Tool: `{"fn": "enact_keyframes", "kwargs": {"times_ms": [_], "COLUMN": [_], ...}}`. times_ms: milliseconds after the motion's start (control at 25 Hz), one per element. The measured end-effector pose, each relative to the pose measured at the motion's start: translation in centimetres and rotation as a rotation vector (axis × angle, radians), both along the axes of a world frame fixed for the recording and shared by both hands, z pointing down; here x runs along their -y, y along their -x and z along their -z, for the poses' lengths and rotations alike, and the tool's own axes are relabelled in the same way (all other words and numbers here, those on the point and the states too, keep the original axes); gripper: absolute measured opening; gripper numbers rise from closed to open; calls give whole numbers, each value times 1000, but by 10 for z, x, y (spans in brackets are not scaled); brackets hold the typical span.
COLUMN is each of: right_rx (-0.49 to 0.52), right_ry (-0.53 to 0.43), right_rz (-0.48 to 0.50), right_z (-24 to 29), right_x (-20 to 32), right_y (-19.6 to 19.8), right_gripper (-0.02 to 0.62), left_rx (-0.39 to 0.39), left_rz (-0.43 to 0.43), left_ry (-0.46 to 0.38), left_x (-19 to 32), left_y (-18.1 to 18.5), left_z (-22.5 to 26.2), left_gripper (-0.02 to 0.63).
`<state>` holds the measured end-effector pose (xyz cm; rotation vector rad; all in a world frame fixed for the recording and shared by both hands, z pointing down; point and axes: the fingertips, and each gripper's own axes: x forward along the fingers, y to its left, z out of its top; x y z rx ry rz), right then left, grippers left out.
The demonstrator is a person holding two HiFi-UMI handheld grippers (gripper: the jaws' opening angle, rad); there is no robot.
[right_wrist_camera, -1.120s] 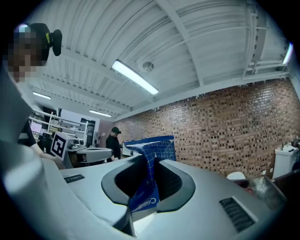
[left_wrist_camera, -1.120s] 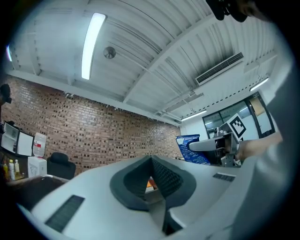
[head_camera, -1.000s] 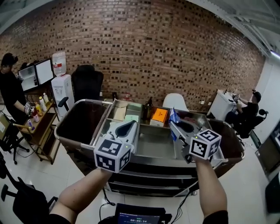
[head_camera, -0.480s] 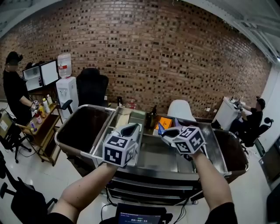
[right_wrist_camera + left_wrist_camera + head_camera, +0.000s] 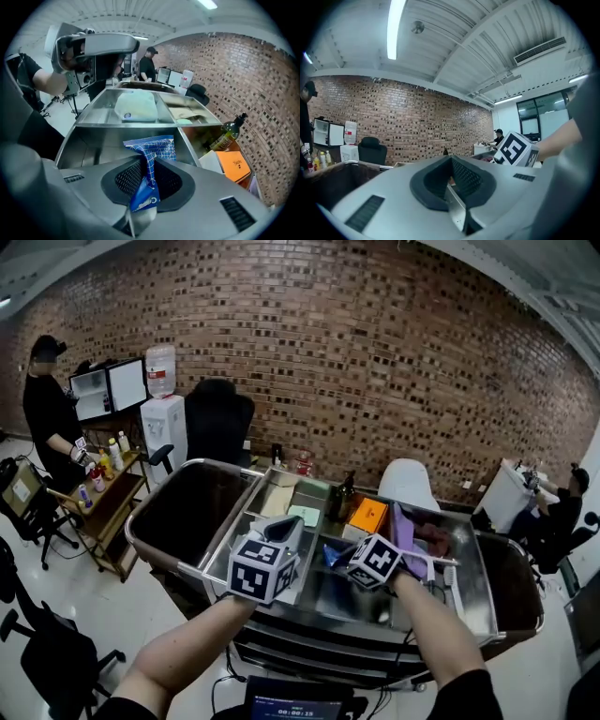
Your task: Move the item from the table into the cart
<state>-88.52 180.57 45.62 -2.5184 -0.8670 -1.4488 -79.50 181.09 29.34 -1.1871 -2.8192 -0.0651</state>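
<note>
**Desk:** What is shown, from the largest thing down?

**Field:** A steel cart (image 5: pixel 150 549) is pictured before a brick wall (image 5: pixel 375 362). Its top is divided into compartments. A dark bin (image 5: pixel 183 507) is seen at the cart's left end, and an orange box (image 5: pixel 367 514) and a bottle (image 5: pixel 228 132) are stowed along its far side. A bare steel compartment (image 5: pixel 79 145) lies open at the cart's middle.

**Desk:** And the tongs?

**Field:** The left tongs (image 5: pixel 452 180) are held level over the cart's near rim. Their pads are drawn together and nothing is carried between them. The right tongs (image 5: pixel 145 173) are tilted down over the middle compartment and clamped narrowly on a blue packet (image 5: pixel 151 150) with a white grid print. The packet is pinched by its lower half, and its upper end is splayed free above the pads.

**Desk:** So where is the item?

**Field:** It is held inside the cart's outline, just above the bare compartment, and has not yet been set down.

**Desk:** How is the step best finished?

**Field:** It is judged that the packet should be lowered until it nears the compartment floor. It should be kept clear of the dividers. The grip should be released only then, so that the light packet is not flipped or caught on the rim. The left tongs are best kept clear of the drop.
</note>
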Motion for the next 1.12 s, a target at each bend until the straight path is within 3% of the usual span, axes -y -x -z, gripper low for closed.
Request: {"fn": "enact_keyframes", "kwargs": {"times_ms": [160,560,600,680,1000,1120], "right_rx": [64,81,72,47,-82,-211], "right_ry": [-34,-45,-55,-74,-20,45], "right_rz": [39,48,47,42,-8,-63], "right_z": [-24,-46,-46,-44,-12,20], "right_x": [-8,-12,-11,-8,-5,0], "right_y": [-1,1,1,0,-3,-4], "right_gripper": [50,72,85,190,195,195], "left_rx": [-17,-27,-27,-21,-6,17], "left_rz": [11,16,15,14,10,11], "left_ry": [-15,-48,-48,-45,-57,-48], "left_x": [-10,-18,-18,-17,-12,-5], "left_y": [0,8,9,11,7,0], "left_z": [-12,-32,-32,-30,-28,-22], "left_gripper": [15,15,15,15,15,15]}}
